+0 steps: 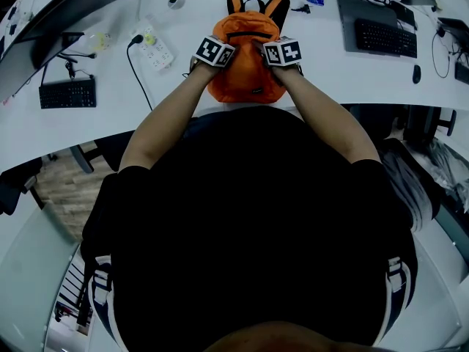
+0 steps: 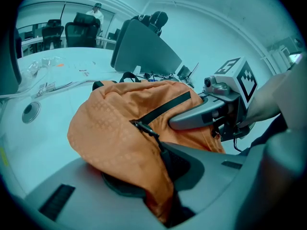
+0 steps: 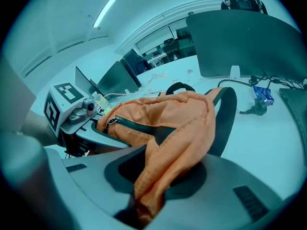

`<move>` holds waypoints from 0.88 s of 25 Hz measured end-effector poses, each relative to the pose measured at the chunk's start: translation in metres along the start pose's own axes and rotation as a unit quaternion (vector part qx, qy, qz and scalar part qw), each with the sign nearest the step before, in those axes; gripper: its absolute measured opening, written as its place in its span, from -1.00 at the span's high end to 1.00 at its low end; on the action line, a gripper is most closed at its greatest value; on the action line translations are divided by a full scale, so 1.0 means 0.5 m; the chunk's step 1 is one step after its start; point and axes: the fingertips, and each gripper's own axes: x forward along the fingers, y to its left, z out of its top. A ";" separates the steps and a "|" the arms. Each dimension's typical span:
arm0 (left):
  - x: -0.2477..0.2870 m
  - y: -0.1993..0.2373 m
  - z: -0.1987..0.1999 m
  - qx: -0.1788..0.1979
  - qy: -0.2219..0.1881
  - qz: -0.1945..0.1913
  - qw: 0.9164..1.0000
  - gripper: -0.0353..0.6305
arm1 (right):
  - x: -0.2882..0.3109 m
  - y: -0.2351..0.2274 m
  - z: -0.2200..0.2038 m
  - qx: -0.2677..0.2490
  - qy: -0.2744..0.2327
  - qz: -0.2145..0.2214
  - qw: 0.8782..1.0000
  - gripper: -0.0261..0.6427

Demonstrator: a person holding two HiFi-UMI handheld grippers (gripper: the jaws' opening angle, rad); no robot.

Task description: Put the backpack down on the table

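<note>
Now orange backpack (image 1: 244, 57) rests on white table (image 1: 330, 79), 12 o'clock of person, straps far side. Left gripper (image 2: 153, 176) and right gripper (image 3: 156, 174) each pinch bunched fabric. Keyboards (image 1: 67, 92) at 10 and 2; monitor (image 2: 144, 54), chairs (image 2: 79, 32) beyond.

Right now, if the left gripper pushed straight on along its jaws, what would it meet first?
The orange backpack: its fabric already sits pinched between the jaws of the left gripper and bulges right ahead. The white table probably lies under it, though depth is unclear.
</note>
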 end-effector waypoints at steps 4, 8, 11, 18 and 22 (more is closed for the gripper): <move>-0.001 0.012 -0.004 -0.004 0.001 0.004 1.000 0.56 | -0.006 -0.014 -0.003 0.014 -0.003 -0.006 1.000 0.49; -0.006 0.023 -0.011 -0.014 0.000 0.009 1.000 0.44 | -0.011 -0.018 -0.004 0.018 -0.006 -0.002 1.000 0.39; -0.007 0.026 -0.011 -0.017 0.000 0.011 1.000 0.38 | -0.014 -0.015 -0.002 0.022 -0.011 0.007 1.000 0.30; -0.016 0.035 -0.016 -0.017 -0.005 0.025 1.000 0.22 | -0.026 -0.014 -0.002 0.032 -0.026 0.021 0.999 0.16; -0.023 0.041 -0.022 -0.015 -0.005 0.034 0.999 0.10 | -0.038 -0.022 0.001 0.036 -0.038 0.017 0.998 0.13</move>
